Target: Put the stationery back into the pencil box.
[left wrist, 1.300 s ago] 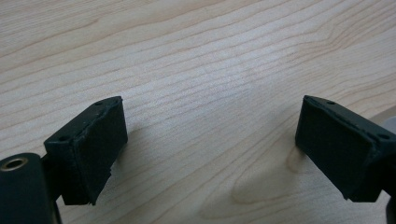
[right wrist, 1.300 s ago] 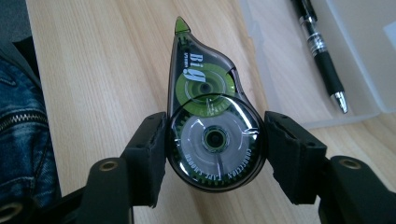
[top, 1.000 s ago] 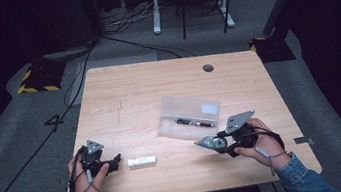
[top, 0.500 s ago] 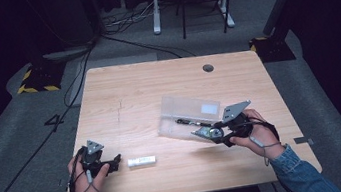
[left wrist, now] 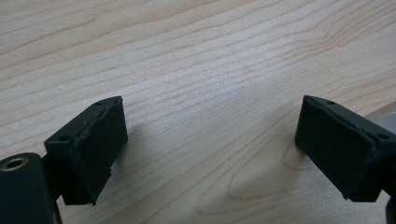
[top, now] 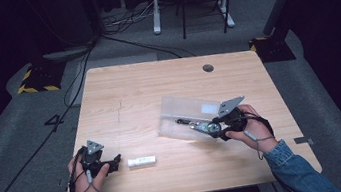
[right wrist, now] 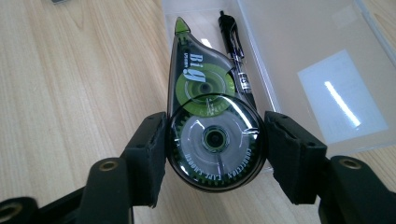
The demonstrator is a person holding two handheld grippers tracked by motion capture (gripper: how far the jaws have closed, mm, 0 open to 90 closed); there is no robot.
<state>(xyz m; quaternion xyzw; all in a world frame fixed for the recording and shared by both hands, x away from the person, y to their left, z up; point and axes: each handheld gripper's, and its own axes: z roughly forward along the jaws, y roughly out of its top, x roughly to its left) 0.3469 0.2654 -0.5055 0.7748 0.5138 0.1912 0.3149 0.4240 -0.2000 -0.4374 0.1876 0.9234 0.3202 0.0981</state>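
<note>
Correction tape (right wrist: 212,126), lettered "Big" on its green wheel, sits clamped between the right hand-held gripper's (right wrist: 215,154) jaws, its tip over the clear plastic box (right wrist: 303,70) beside a black pen (right wrist: 236,56). Left hand-held gripper (left wrist: 210,144) gapes wide over bare desk (left wrist: 196,60), holding nothing.

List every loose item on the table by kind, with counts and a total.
Clear plastic case: 1
Black pen, lying in the case: 1
Correction tape dispenser, gripped by the right tool: 1
Small white stick-shaped item, too small to identify: 1
Total: 4
</note>
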